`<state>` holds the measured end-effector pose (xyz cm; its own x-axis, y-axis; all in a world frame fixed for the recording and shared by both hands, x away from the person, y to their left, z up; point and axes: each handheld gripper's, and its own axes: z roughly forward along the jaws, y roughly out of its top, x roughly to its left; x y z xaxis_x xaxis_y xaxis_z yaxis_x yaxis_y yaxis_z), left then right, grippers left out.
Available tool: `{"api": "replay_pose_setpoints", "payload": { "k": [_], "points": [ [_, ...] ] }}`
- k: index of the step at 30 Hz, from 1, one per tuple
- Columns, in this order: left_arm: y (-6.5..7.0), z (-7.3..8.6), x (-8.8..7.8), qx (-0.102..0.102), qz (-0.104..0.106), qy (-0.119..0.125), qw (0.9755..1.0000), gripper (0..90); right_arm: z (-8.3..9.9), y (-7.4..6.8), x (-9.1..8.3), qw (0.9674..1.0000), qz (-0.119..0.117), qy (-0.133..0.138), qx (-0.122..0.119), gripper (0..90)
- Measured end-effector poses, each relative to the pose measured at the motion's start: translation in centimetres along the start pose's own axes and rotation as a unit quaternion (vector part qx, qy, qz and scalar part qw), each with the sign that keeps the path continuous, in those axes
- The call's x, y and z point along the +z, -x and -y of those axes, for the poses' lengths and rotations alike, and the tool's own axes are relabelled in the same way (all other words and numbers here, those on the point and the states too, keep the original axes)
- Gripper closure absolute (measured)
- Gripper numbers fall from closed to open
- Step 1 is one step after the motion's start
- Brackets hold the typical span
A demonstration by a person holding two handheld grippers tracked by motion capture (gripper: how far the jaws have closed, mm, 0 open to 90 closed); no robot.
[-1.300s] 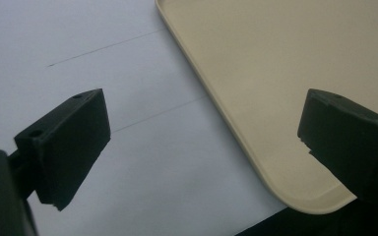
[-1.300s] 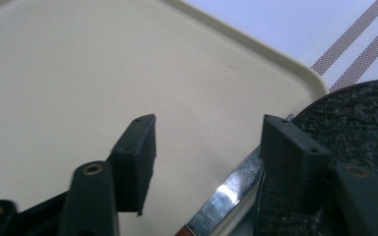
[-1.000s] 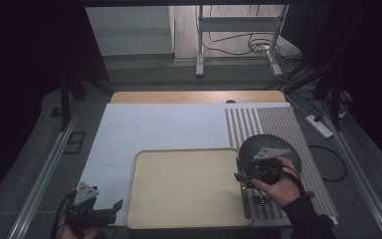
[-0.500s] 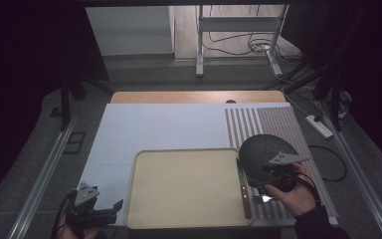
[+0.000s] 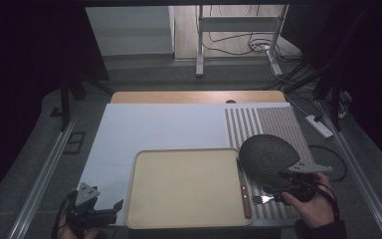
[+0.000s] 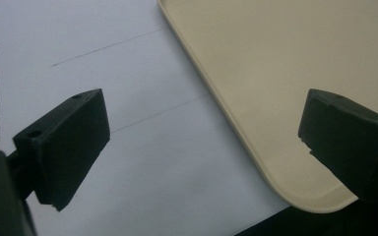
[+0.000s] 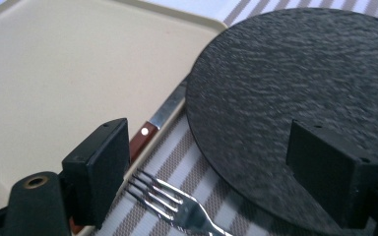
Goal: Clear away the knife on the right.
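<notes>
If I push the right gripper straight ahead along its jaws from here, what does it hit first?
Most likely the black round plate: it lies between and just ahead of the open jaws of the right gripper. The fork lies lower left, near the left jaw, so a low approach could graze its tines first; depth is hard to judge.

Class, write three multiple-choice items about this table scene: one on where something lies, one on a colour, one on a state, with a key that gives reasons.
1. Where does the knife lie?
A. along the tray's right edge
B. on the black plate
C. left of the tray

2. What colour is the tray?
A. blue
B. beige
C. red

3. How do the jaws of the right hand-held gripper stand?
A. shut on the fork
B. shut on the knife
C. open, gripping nothing

Key: 1 A, the knife runs beside the tray's right rim, left of the black plate. 2 B, its surface is pale beige. 3 C, the jaws stand wide apart above the fork, which lies on the striped mat.
</notes>
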<state>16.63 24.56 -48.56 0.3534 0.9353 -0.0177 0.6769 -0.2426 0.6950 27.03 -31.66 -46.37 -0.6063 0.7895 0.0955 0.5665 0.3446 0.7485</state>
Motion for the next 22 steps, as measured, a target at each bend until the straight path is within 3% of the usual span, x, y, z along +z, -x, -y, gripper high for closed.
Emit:
{"api": "replay_pose_setpoints", "payload": {
  "k": [7,16,22],
  "points": [
    [0.0,0.0,0.0,0.000,-0.001,0.000,1.0000,5.2,1.3,0.5,-1.6,0.9996,0.013,0.015,0.018,15.9],
    [0.0,0.1,0.0,-0.001,-0.001,-0.001,1.0000,5.1,2.1,0.5,-3.0,0.9990,0.031,0.026,0.021,15.2],
    [0.0,0.0,0.0,0.000,-0.002,0.000,1.0000,5.0,2.3,0.7,-3.3,0.9988,0.032,0.026,0.026,15.0]
  ]
}}
